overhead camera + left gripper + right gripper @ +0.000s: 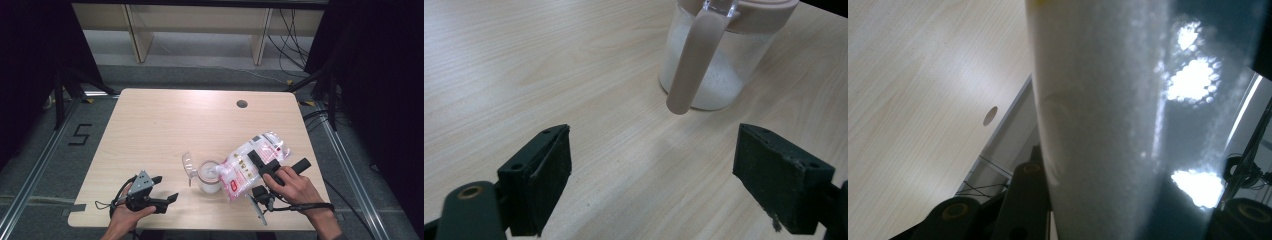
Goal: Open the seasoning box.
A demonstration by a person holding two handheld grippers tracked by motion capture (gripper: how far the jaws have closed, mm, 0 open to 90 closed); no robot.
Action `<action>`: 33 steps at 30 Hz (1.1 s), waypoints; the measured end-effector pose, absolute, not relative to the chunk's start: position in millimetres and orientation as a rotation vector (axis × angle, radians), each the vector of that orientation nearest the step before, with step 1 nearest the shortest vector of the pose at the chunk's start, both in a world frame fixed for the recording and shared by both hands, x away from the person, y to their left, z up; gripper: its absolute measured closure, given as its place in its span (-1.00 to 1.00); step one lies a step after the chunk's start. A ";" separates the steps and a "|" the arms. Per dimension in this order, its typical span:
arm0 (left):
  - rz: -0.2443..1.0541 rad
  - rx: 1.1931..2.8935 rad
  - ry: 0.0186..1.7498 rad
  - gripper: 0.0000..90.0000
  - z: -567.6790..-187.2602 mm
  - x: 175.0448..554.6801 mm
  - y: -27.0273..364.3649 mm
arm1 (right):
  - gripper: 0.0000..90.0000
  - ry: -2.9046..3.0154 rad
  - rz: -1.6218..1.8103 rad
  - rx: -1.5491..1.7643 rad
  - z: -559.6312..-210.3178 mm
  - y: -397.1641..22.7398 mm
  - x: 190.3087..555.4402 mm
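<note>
Pale wood counter [165, 125] carries everything, dark curtains at both sides. My right claw [263, 164] grips a clear bag [250, 162] of white grains, tilted with its low end over the open jar [209, 176] near the middle. My left claw [162, 192] rests at the near left, jaws wide and holding nothing

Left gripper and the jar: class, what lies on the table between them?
Nothing: in the left gripper view, bare table runs from the open left gripper to the jar. The high view shows the same.
</note>
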State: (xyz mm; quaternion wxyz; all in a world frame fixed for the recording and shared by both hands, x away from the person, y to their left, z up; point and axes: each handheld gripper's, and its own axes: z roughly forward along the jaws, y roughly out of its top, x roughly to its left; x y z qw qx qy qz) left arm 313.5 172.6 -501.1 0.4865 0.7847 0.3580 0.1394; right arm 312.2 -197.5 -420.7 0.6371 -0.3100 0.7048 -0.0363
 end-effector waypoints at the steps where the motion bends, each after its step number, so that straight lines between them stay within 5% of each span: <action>1: 0.339 1.909 0.872 -0.66 -501.1 313.5 172.5 | 0.70 1.607 -0.076 -0.708 -420.8 -197.7 312.2; 33: 0.337 1.900 0.903 -0.66 -501.1 312.9 172.2 | 0.71 1.609 -0.064 -0.720 -420.7 -196.8 312.5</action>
